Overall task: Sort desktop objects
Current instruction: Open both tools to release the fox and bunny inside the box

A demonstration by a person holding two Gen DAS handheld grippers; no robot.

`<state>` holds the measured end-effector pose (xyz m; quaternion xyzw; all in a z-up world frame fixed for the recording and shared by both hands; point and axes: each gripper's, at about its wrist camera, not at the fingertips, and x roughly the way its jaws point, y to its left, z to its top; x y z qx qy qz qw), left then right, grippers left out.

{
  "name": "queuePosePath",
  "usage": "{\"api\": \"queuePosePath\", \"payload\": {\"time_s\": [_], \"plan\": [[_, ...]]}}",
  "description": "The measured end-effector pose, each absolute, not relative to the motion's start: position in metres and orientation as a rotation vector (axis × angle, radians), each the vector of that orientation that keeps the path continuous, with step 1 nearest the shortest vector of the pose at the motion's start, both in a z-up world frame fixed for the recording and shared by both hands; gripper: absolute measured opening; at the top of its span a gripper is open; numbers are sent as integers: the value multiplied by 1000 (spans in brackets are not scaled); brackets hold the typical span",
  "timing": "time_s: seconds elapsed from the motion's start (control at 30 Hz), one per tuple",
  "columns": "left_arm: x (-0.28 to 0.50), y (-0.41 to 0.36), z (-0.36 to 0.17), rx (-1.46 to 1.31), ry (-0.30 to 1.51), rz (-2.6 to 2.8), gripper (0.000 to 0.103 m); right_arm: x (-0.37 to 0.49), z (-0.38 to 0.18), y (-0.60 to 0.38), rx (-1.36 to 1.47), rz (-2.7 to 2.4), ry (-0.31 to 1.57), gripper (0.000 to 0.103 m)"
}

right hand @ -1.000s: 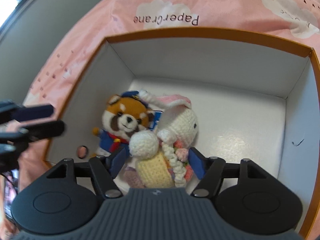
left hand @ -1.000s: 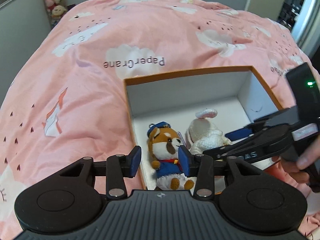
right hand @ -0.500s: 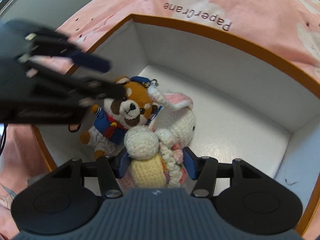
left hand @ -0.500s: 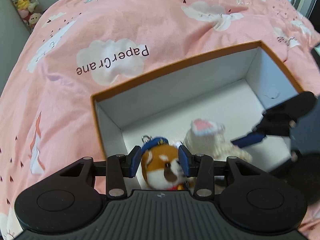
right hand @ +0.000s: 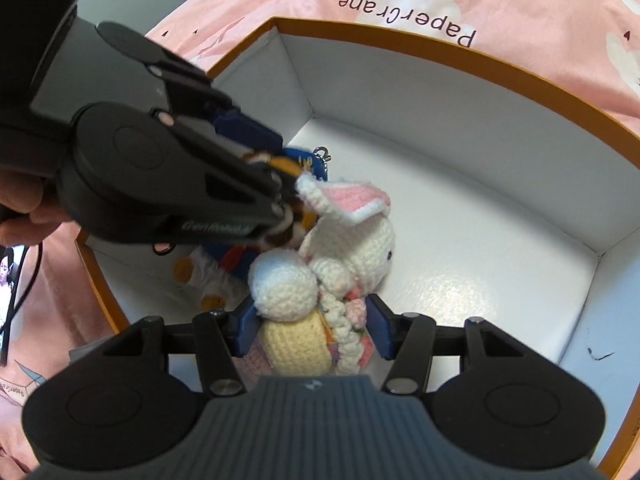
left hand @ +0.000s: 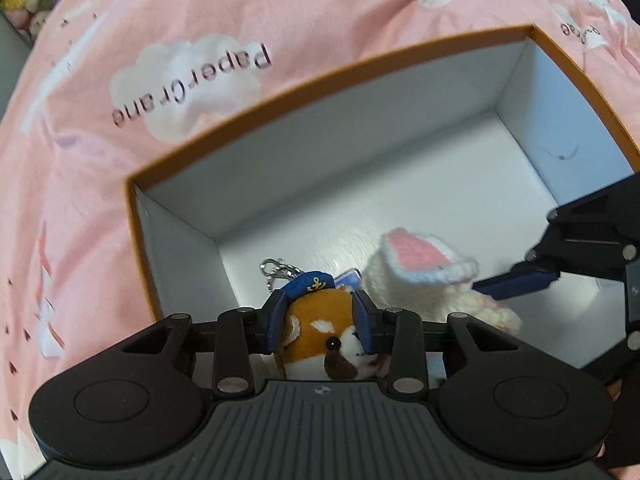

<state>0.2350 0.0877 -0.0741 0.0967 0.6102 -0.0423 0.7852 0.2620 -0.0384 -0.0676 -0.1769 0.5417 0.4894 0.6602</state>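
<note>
A red panda plush (left hand: 324, 336) in a blue sailor cap lies in an orange-rimmed white box (left hand: 320, 76). My left gripper (left hand: 320, 322) is inside the box with its blue pads on both sides of the panda's head, touching it. A white crocheted bunny (right hand: 352, 236) with a pink ear lies beside the panda. My right gripper (right hand: 312, 330) is closed on the bunny's yellow body, its pads pressing both sides. In the right wrist view the left gripper (right hand: 280, 184) covers most of the panda.
The box (right hand: 480, 60) sits on a pink bedspread (left hand: 160, 40) printed with clouds and "PaperCrane". The right half of the box floor (right hand: 480, 260) is bare white. Plush toys (left hand: 20, 4) stand on a shelf at the far left.
My left gripper has moved down into the box and closed around the panda's head. My right gripper has stayed on the bunny and pushed deeper into the box.
</note>
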Motion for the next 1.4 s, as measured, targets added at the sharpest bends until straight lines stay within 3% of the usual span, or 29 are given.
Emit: {"api": "queuePosePath", "payload": {"time_s": [0.4,0.9,1.1,1.4], "plan": [[227,84,-70,220,1353,-104,40,263,-72,-30,-365,1127,1283,57],[182,105,-16,87,1139,18,40,254,-71,-15,-344,1154,1252,54],[159,104,-9,20,1107,21,47,256,-80,-12,-342,1120,1284,55],[119,95,4,-50,1039,54,49,209,-60,-44,-374,1039,1157,68]]}}
